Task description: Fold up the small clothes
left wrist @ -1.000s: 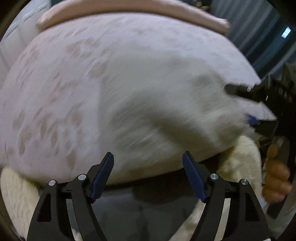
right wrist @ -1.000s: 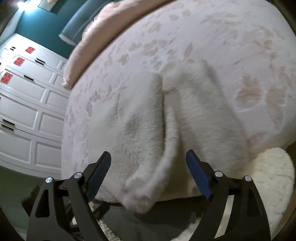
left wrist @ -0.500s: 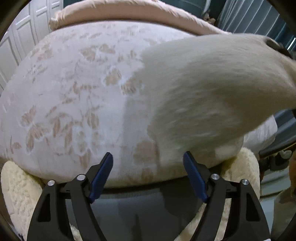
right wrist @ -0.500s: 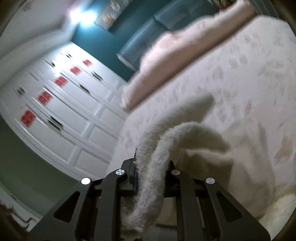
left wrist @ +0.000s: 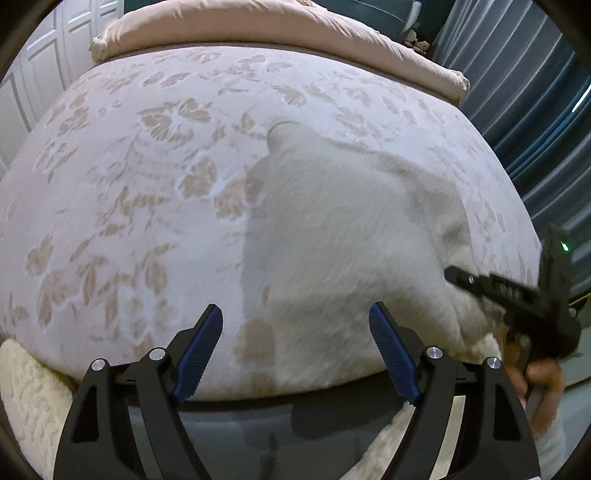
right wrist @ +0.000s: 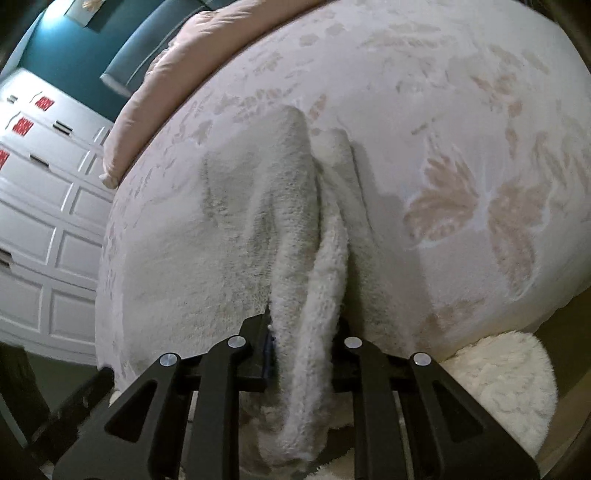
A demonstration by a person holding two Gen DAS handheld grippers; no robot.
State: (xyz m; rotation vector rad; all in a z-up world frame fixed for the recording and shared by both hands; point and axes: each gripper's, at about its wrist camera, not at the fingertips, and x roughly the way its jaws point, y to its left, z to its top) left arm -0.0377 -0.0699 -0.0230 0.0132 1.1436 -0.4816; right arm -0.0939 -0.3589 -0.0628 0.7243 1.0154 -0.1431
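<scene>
Right wrist view is showing your right tongs (right wrist: 303, 354) clamping a bunched fold of the fluffy white garment (right wrist: 258, 229), with the pinched cloth hanging down past the fingers toward you. Your left tongs (left wrist: 295, 350) are hanging spread wide with nothing between the blue pads (left wrist: 199, 347), hovering at the near edge of the bed (left wrist: 129, 177). That garment is lying across the floral bedspread, reaching from the near edge up toward the middle. Beyond it, a pink duvet (left wrist: 258, 29) is resting folded at the far end, and a cream fleece rug (right wrist: 509, 384) is lying below the mattress edge.
</scene>
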